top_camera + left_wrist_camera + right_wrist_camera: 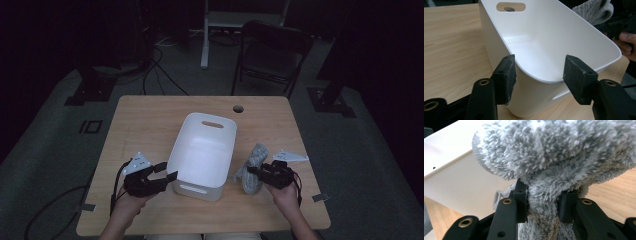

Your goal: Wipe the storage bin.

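A white plastic tub point(205, 150) with handle slots stands in the middle of the wooden table point(145, 125). My left gripper point(167, 171) is at its near left corner. In the left gripper view the jaws straddle the tub's rim point(544, 37): one pad lies against the outer wall, the other hangs inside, clear of the wall, so the left gripper point(540, 72) is open. Right of the tub, my right gripper point(252, 172) is shut on a grey fluffy towel point(256, 156). The towel point(554, 150) bulges above the right gripper point(544, 200), close beside the tub wall point(456, 182).
A cable hole point(238, 108) sits near the table's far edge. A dark folding chair point(272, 52) stands behind the table, with cables on the floor to its left. Bare wood lies left of the tub and along the near edge.
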Motion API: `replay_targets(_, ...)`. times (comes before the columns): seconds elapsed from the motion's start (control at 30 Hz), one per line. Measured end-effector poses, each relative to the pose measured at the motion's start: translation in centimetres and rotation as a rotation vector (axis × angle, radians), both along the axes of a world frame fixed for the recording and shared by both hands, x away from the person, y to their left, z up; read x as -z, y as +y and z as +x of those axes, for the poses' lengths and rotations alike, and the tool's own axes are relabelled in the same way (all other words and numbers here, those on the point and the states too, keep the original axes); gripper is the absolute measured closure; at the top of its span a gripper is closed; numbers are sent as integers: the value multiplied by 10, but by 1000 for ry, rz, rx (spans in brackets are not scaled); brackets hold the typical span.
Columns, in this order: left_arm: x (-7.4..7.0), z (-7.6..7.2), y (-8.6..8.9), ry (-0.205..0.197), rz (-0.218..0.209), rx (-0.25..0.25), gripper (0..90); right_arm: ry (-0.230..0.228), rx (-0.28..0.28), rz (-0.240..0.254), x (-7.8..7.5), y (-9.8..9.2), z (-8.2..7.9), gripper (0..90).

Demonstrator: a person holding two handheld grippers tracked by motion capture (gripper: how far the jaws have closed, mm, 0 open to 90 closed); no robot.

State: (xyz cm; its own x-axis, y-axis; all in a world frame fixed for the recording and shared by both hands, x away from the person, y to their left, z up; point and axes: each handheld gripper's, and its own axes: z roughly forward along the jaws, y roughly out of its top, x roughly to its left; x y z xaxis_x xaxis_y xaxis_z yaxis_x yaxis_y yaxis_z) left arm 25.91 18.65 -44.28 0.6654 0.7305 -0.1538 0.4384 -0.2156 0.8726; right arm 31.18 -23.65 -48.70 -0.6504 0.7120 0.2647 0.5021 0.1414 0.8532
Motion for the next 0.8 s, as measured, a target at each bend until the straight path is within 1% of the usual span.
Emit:
replay_targets(0.17, 1, -4, -4, 33, -30, 21, 431, -2, 2, 1, 0, -1, 0, 665)
replay_targets(0.23, 0, -7, -7, 36, -34, 45, 431, -4, 2, 1, 0, -1, 0, 666)
replay_targets(0.27, 0, -9, -8, 39, -25, 58, 430, -5, 1, -3, 0, -1, 0, 665)
replay_targets(0.37, 0, -15, -15, 47, -24, 93, 430, 0, 4, 1, -1, -1, 0, 665)
replay_targets(0.4, 0, -16, -16, 53, -27, 104, 425, 1, 4, 0, -1, -2, 0, 665)
replay_targets(0.47, 0, -17, -16, 63, -48, 116, 415, 1, 5, -2, 0, -2, 0, 664)
replay_targets(0.53, -2, -16, -15, 58, -46, 129, 414, 1, 5, -2, 0, -3, 0, 663)
replay_targets(0.63, -5, -14, -11, 50, -53, 133, 414, -3, 5, 2, -2, -4, 0, 663)
replay_targets(0.7, -8, -11, -9, 31, -45, 128, 414, -4, 8, 7, -3, -5, -1, 663)
replay_targets(0.8, -13, -5, -3, 8, -57, 132, 414, -4, 5, 7, -3, -6, 0, 663)
